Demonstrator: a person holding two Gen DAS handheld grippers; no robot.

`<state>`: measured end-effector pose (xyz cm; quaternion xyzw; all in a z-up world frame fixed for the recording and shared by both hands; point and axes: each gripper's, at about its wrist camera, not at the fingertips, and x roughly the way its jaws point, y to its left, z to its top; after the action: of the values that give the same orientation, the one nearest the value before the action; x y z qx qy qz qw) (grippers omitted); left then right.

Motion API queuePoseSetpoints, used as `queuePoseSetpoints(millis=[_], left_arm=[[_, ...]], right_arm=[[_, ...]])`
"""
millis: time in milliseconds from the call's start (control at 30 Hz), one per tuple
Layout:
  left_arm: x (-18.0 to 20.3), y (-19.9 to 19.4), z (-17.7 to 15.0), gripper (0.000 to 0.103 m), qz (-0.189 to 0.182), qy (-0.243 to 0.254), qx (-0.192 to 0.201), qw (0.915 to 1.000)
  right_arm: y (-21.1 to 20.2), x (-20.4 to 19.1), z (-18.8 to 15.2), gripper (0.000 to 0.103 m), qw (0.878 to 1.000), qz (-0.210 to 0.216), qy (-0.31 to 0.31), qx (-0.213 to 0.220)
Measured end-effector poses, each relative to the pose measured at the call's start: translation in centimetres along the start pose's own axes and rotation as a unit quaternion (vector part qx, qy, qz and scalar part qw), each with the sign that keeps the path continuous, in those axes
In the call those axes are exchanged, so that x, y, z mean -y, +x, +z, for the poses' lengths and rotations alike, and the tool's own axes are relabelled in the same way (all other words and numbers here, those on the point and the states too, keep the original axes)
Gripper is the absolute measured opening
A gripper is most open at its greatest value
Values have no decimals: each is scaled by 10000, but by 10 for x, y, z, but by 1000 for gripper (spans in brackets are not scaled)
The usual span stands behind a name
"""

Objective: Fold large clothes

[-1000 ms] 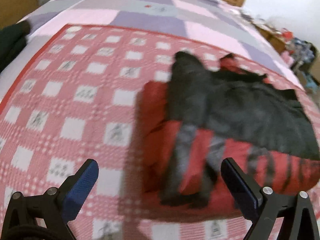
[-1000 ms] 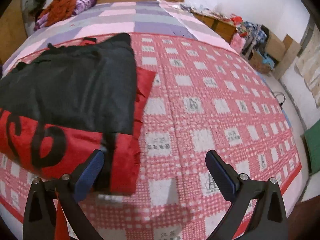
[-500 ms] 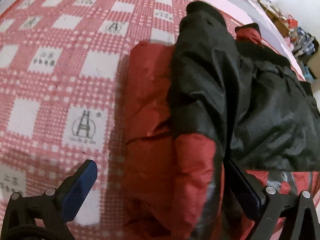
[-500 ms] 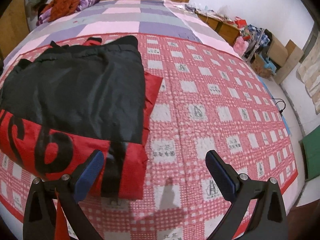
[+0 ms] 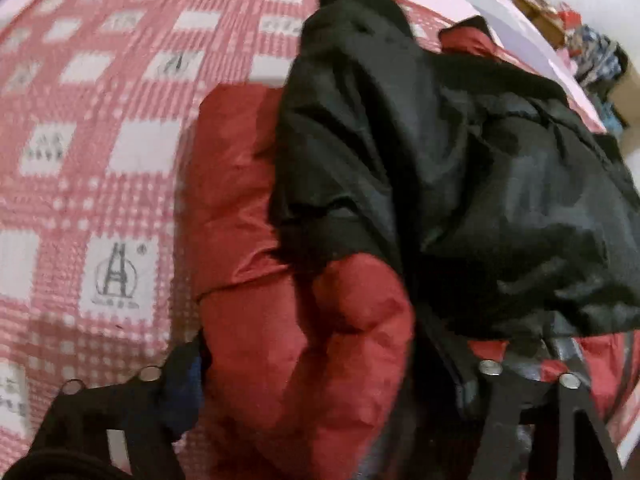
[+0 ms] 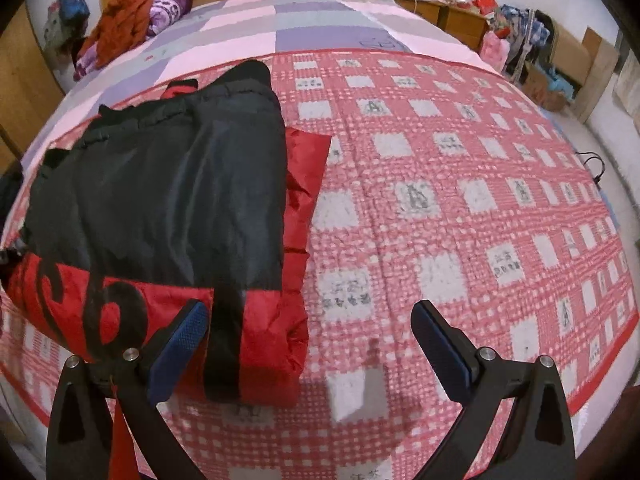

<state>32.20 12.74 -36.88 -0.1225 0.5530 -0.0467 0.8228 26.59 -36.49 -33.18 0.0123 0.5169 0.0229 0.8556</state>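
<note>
A red and black padded jacket (image 5: 360, 208) lies folded on the red checked bedspread (image 5: 100, 152). My left gripper (image 5: 320, 376) is down at its near left edge, with the thick red fold between its two fingers; the fingers are still wide apart and partly hidden by cloth. In the right wrist view the jacket (image 6: 160, 208) lies on the left. My right gripper (image 6: 308, 332) is open and empty above its near right corner, the left finger (image 6: 180, 344) over the red hem.
The bedspread (image 6: 460, 200) stretches to the right. A pile of orange and purple clothes (image 6: 128, 28) lies by the wooden headboard. Boxes and clutter (image 6: 540, 48) stand on the floor beyond the bed's right side.
My left gripper has come down and forward onto the jacket's left edge, so the red fold now sits between its fingers. My right gripper has drawn slightly closer to the jacket's corner.
</note>
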Motion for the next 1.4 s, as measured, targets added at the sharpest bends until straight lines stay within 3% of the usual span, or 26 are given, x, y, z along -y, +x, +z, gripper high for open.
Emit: queuePoseSetpoints(millis=[133, 233, 467, 600, 667, 733, 833, 867, 1000, 1067, 1267, 1400], left_arm=[[3, -4, -1, 70, 0, -53, 18, 10000], [2, -7, -3, 70, 24, 11, -63, 10000], [8, -1, 6, 71, 133, 163, -93, 9997], [5, 1, 7, 71, 126, 195, -93, 9997], [7, 2, 7, 71, 136, 202, -96, 9997], [6, 1, 5, 71, 152, 204, -87, 9996], [7, -1, 4, 71, 206, 227, -32, 9995], [9, -2, 3, 70, 228, 214, 17, 9995], [16, -14, 1, 55, 327, 273, 280, 9987], [19, -24, 1, 48, 313, 268, 397, 9984], [23, -55, 3, 42, 268, 291, 704, 9967], [31, -71, 6, 40, 218, 284, 897, 9953]], right_arm=[[10, 2, 7, 102, 9995, 265, -87, -166], [27, 6, 14, 102, 9958, 807, 55, -424], [73, 18, 18, 103, 9753, 1952, 283, -999], [75, 11, 21, 103, 9716, 2029, 269, -1189], [76, 5, 21, 103, 9650, 2271, 399, -1249], [78, -5, 20, 96, 9558, 2625, 356, -1278], [77, -14, 18, 87, 9609, 2517, 242, -1125], [75, -16, 16, 79, 9627, 2470, 223, -1080], [52, -40, 19, 52, 9748, 2064, -219, -814], [37, -53, 20, 44, 9808, 1774, -492, -645], [-4, -86, 18, 38, 9880, 1034, -1149, -7], [-21, -88, 23, 37, 9876, 741, -1354, 298]])
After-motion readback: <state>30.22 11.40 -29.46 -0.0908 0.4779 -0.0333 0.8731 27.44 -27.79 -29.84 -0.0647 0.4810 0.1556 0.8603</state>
